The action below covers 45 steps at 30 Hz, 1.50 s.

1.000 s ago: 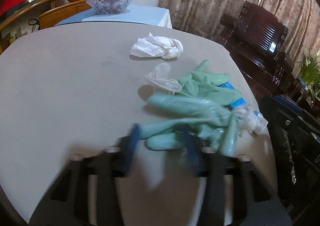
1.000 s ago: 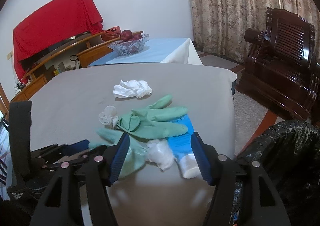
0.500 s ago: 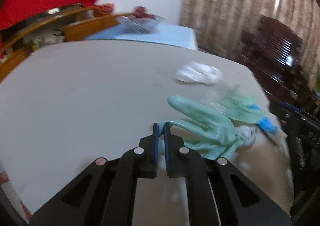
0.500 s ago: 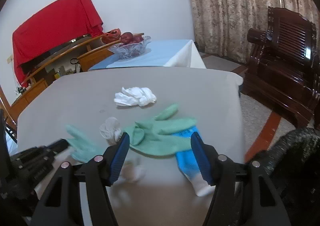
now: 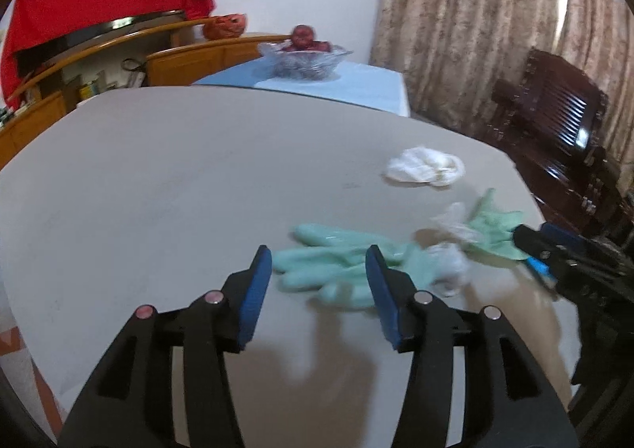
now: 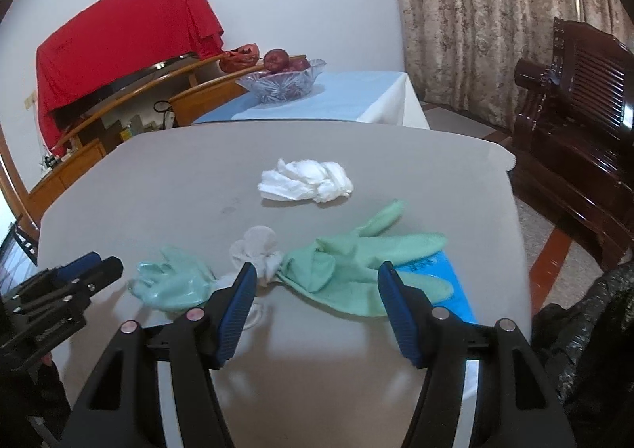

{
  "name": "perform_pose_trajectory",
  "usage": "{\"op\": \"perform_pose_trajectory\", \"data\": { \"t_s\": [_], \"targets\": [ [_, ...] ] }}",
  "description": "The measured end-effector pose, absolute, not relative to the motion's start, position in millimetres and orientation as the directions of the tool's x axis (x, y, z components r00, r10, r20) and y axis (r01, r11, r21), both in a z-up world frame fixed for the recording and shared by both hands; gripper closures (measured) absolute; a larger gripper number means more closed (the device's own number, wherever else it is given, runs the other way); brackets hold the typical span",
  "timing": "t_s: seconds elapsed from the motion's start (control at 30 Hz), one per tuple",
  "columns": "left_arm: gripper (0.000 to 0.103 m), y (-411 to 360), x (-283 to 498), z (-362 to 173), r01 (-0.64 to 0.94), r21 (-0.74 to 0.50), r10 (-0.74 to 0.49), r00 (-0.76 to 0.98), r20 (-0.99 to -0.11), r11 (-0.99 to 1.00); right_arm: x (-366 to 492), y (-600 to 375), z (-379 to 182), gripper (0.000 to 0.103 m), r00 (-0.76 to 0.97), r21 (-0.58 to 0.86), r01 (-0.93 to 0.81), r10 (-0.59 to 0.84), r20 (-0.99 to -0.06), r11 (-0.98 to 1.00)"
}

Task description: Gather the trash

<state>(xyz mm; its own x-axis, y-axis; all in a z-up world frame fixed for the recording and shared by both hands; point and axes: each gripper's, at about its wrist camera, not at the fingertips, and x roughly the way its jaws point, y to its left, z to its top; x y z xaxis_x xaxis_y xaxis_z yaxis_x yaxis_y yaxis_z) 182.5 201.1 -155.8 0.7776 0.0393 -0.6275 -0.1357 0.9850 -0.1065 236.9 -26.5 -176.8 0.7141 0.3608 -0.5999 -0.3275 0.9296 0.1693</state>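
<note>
A pale teal glove (image 5: 337,261) (image 6: 170,281) lies flat on the grey table (image 5: 158,190), just past my left gripper (image 5: 319,281) (image 6: 101,265). That gripper's jaws are opening and the pads do not press on the glove. A darker green glove (image 6: 368,265) (image 5: 495,230) rests over a blue tube (image 6: 447,281), straight ahead of my open right gripper (image 6: 317,301) (image 5: 535,236), which holds nothing. A small white plastic wad (image 6: 257,249) (image 5: 447,269) sits between the two gloves. A crumpled white tissue (image 6: 305,182) (image 5: 424,170) lies farther back.
A black trash bag (image 6: 586,329) stands off the table's right edge. Behind the table, a glass fruit bowl (image 6: 281,83) sits on a blue cloth. A dark wooden chair (image 6: 574,99) stands at the right, by the curtains.
My left gripper shut at the pale teal glove and drew it leftward out of the pile; its jaws have since parted. The right gripper edged forward and stayed open.
</note>
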Motion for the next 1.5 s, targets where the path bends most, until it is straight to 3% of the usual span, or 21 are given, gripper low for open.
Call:
{"op": "perform_pose_trajectory", "data": {
  "t_s": [0.37,0.73,0.77,0.8,0.87,0.9,0.97,1.03,1.3,1.5],
  "targets": [
    [0.044,131.7,206.3,-163.6,0.009,-0.089,-0.063,0.781,-0.621,0.996,246.2,-60.9,-174.2,0.040,0.742,0.178,-0.260,0.315,-0.592,0.949],
    [0.043,110.4,235.7,-184.9,0.002,-0.053,-0.038,0.729,-0.684,0.999,251.7,-69.5,-176.9,0.040,0.741,0.207,-0.250,0.325,-0.588,0.946],
    [0.046,111.7,237.0,-186.3,-0.008,-0.052,-0.030,0.722,-0.691,0.999,252.0,-68.9,-177.4,0.040,0.740,0.208,-0.251,0.326,-0.589,0.946],
    [0.055,113.9,237.2,-186.9,-0.022,-0.047,-0.017,0.719,-0.695,0.999,252.3,-67.7,-178.3,0.040,0.738,0.208,-0.252,0.327,-0.591,0.945],
    [0.059,119.8,236.9,-186.8,-0.033,-0.061,-0.019,0.718,-0.696,0.998,252.3,-65.2,-179.3,0.040,0.735,0.212,-0.254,0.331,-0.592,0.944],
    [0.070,122.8,234.9,-185.9,-0.024,-0.086,-0.042,0.724,-0.689,0.996,252.1,-63.4,-179.6,0.040,0.734,0.212,-0.257,0.333,-0.593,0.943],
    [0.073,125.1,230.5,-182.5,-0.029,-0.087,-0.038,0.736,-0.676,0.996,250.8,-58.1,-180.0,0.040,0.729,0.211,-0.268,0.341,-0.594,0.940],
    [0.083,131.0,226.6,-179.7,-0.041,-0.089,-0.030,0.744,-0.667,0.995,250.0,-51.3,-180.3,0.040,0.721,0.209,-0.287,0.355,-0.595,0.935],
    [0.084,182.7,217.2,-178.8,-0.153,-0.087,0.056,0.740,-0.670,0.984,257.9,-12.6,-180.6,0.040,0.683,0.217,-0.373,0.426,-0.594,0.902],
    [0.084,198.3,211.7,-175.1,-0.165,-0.113,0.051,0.751,-0.658,0.980,268.0,15.5,-184.0,0.040,0.656,0.208,-0.415,0.449,-0.606,0.886]
  ]
}}
